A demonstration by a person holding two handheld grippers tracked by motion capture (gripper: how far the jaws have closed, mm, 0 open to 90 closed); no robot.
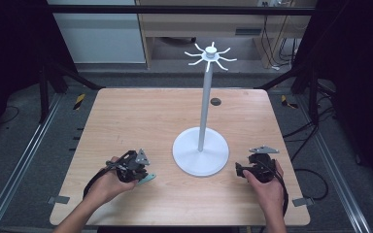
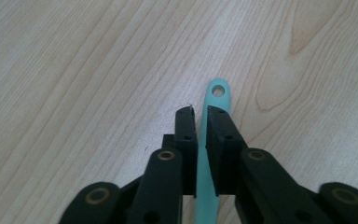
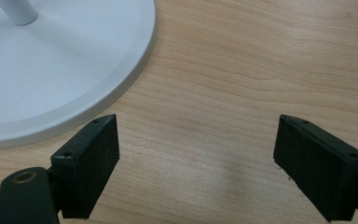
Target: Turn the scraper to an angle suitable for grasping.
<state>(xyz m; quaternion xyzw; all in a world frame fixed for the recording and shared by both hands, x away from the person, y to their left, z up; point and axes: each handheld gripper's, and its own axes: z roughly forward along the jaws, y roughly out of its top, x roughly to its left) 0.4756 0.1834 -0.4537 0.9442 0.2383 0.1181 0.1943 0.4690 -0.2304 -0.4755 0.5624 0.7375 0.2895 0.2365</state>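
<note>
Nearest me, the left gripper [image 2: 202, 122] had its jaws nearly closed around a flat teal utensil handle [image 2: 208, 182]; I could not tell whether the pads were pressing it or a sliver of slack remained. The handle ran straight out between the jaws along the gripper's own line, its hanging hole [image 2: 218, 90] just past the tips, low over the table [image 1: 141, 111]. The right gripper [image 3: 196, 154] sat wide open and empty beside the white stand's base [image 1: 200, 151]; since the hooks [image 1: 211, 54] top the pole beyond, I judged the left hand must lift the hole-end there.
</note>
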